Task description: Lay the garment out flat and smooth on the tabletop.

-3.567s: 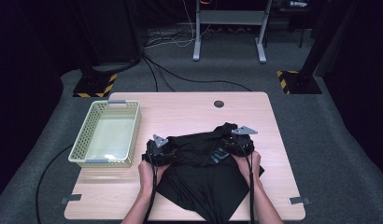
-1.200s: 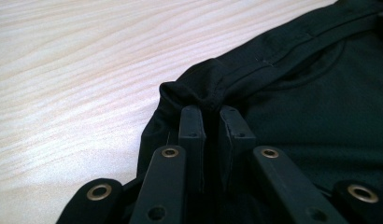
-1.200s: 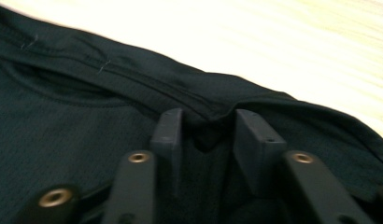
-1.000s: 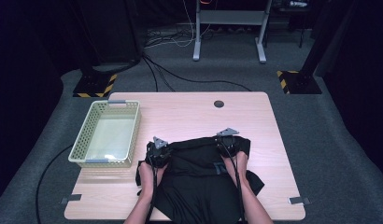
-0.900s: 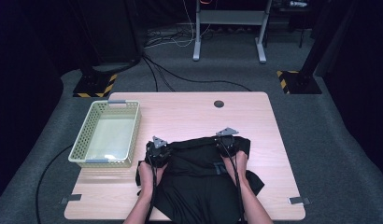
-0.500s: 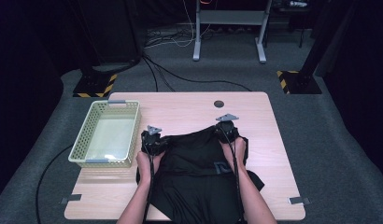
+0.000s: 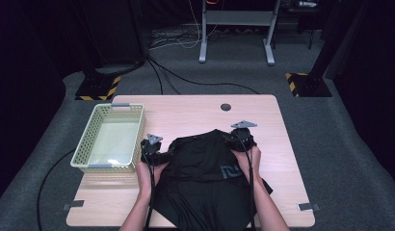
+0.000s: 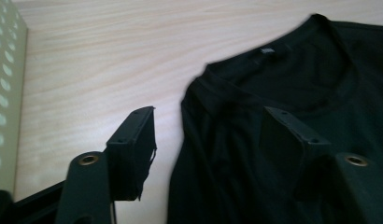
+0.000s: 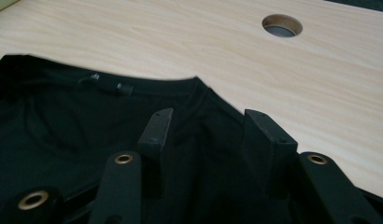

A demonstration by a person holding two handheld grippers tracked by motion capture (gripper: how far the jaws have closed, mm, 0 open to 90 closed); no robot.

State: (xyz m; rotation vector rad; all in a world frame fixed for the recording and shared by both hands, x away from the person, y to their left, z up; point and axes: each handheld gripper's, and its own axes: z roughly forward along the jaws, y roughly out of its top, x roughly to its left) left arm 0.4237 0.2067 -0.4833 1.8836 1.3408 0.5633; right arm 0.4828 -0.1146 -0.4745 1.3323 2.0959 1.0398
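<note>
**Shirt laid flat, both tools let go at the shoulders**

The worktop [image 7: 195,108] carries a black T-shirt [image 7: 205,178] spread across its near half, with the collar [image 7: 212,134] pointing away from the person and the hem running off toward the near edge. Its long axis therefore runs front to back, straight between the two forearms. A pale green basket [image 7: 111,137] sits to the left of the shirt, just beside the left shoulder and not touching the cloth as far as the high view shows.

The left tool [image 7: 154,153] hovers at the shirt's left shoulder; its jaws have just been opening and stand spread, one over bare wood and the other above the fabric, nothing pinched between them. The right tool [image 7: 240,137] sits at the right shoulder, its jaws likewise just opened and apart, with cloth lying slack below them.

Each shoulder seam lies right under its own tool, so either hand is equally near. Any next fold likely turns on that front-to-back axis.
</note>
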